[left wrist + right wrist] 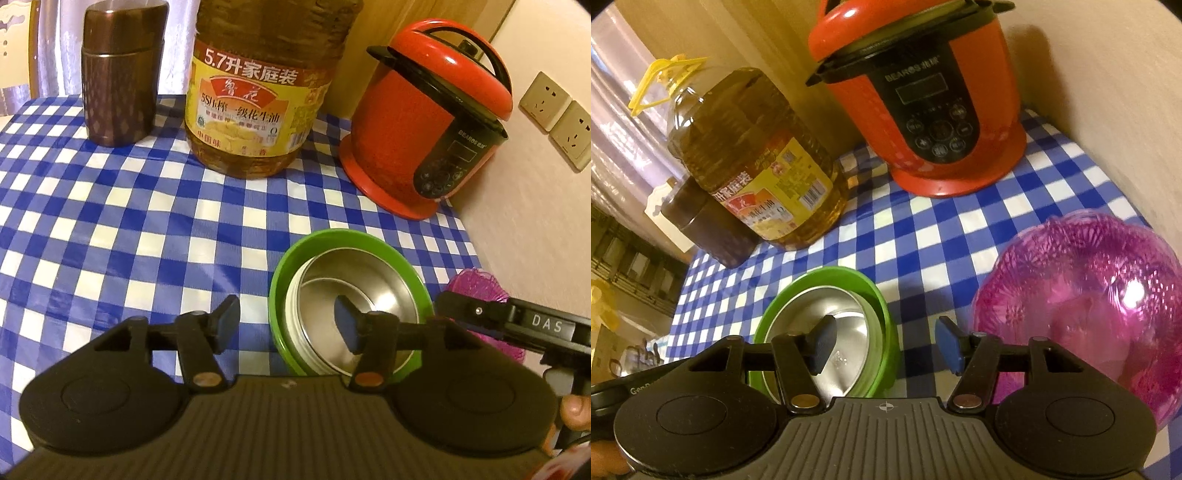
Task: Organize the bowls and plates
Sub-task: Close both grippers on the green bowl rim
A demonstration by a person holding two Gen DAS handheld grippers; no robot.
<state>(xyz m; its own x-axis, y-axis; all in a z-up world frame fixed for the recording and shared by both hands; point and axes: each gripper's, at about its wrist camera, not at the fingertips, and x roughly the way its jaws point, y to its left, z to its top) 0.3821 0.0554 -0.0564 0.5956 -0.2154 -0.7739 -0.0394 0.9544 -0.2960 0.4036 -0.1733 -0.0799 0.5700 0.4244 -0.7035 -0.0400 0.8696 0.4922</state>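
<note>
Blue-checked tablecloth (147, 229) against beige wall (535, 184)

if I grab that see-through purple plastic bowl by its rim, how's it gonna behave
The translucent purple plastic bowl probably feels light, since its wall looks thin. The glossy, patterned rim may flex or slip between pads. It sits empty on the blue checked tablecloth, so a push would likely slide it.
</note>
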